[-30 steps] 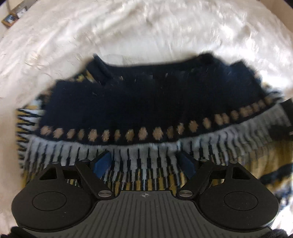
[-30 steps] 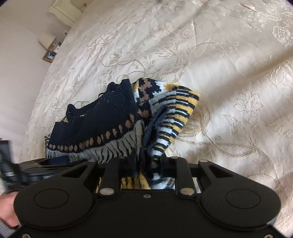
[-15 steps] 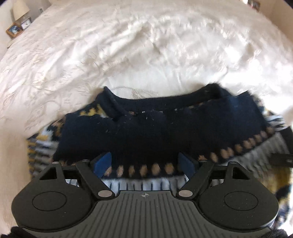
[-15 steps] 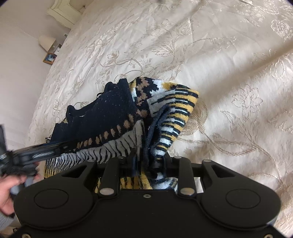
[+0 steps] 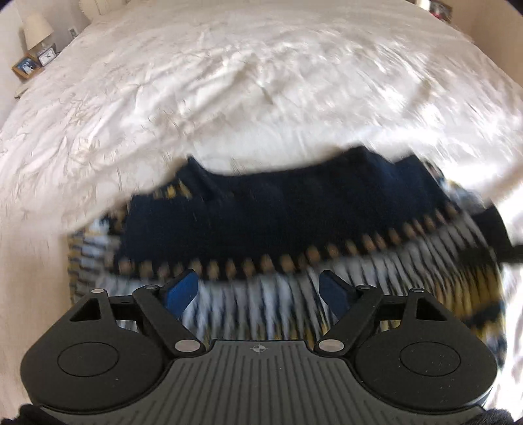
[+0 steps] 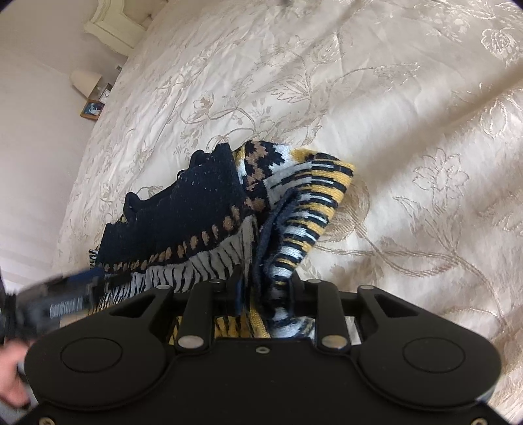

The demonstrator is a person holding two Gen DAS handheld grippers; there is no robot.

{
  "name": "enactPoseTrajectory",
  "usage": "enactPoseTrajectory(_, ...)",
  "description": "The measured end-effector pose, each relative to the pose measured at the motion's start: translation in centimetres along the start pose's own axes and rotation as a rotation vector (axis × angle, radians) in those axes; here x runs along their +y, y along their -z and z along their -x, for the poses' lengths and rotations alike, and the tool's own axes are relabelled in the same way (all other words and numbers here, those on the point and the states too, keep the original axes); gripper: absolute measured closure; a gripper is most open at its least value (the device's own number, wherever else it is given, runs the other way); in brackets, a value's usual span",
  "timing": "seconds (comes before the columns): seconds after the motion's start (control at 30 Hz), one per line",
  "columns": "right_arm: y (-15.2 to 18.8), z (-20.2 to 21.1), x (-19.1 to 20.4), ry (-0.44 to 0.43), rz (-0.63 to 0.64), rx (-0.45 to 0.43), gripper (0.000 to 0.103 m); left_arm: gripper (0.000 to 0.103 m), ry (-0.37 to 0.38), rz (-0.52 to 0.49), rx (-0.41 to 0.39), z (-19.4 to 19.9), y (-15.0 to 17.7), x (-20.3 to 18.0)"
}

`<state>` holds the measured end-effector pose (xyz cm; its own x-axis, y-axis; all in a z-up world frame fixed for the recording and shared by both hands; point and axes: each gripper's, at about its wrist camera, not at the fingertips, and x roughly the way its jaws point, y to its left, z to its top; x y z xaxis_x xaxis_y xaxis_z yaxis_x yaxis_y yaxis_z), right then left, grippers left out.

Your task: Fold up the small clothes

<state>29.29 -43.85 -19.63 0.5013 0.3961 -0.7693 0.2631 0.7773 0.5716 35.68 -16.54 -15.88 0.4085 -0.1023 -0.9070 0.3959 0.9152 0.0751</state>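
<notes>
Cream bedspread (image 6: 408, 137) with a woven flower pattern covers the bed under both grippers, and the knitted sweater (image 6: 202, 215) lies on it, partly folded.

Nearest in the right wrist view, the right gripper (image 6: 263, 287) is clenched on a bunched fold of the sweater: navy, white and yellow striped knit is pressed between its two black fingers and rises out of them in a ridge. At the left edge of that view the left gripper (image 6: 70, 291) shows blurred; it carries a strip of white lettering too smeared to read. A bare hand (image 6: 11, 369) shows below it.

In the left wrist view the left gripper (image 5: 258, 291) has its blue-padded fingers (image 5: 181, 291) spread wide apart, holding nothing, just above the white and black striped band of the sweater (image 5: 294, 212); I cannot tell whether they touch it. Beyond the stripes comes a row of tan diamonds, then the plain navy part with the neckline.

Farther off the bedspread (image 5: 228, 98) runs to the head of the bed. Beside it stand a lamp (image 5: 37, 27), a small clock (image 5: 46, 58) and a framed picture (image 5: 26, 66).
</notes>
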Motion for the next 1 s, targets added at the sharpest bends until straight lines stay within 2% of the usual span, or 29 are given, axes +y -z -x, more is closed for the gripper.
enactPoseTrajectory(0.1,0.0,0.4,0.7,0.01,0.016,-0.004,0.073,0.022,-0.013,-0.04,0.038,-1.1,1.5,-0.9)
enactPoseTrajectory(0.23,-0.2,1.4,2.6,0.03,0.033,-0.004,0.074,0.018,0.006,0.014,0.089,-4.0,2.0,-0.7)
enactPoseTrajectory(0.33,-0.5,2.3,4.8,0.046,0.059,-0.006,0.074,0.016,0.023,-0.021,0.093,-4.5,1.3,-0.5)
enactPoseTrajectory(0.4,-0.5,2.9,6.7,0.053,0.082,-0.011,0.074,0.018,0.053,-0.003,0.071,-3.7,0.9,0.5)
enactPoseTrajectory(0.5,-0.3,3.6,10.0,0.062,0.115,-0.017,0.074,0.018,0.087,0.078,0.0,-1.2,1.5,3.3)
enactPoseTrajectory(0.67,0.3,2.6,16.2,0.086,0.146,-0.015,0.074,0.018,0.125,0.181,-0.046,2.1,4.4,9.4)
enactPoseTrajectory(0.87,2.7,-2.3,23.4,0.121,0.201,-0.003,0.075,0.018,0.139,0.249,-0.047,5.1,8.3,16.4)
enactPoseTrajectory(1.0,4.5,-6.6,26.5,0.146,0.193,0.02,0.079,0.018,0.137,0.271,-0.03,6.0,11.1,20.6)
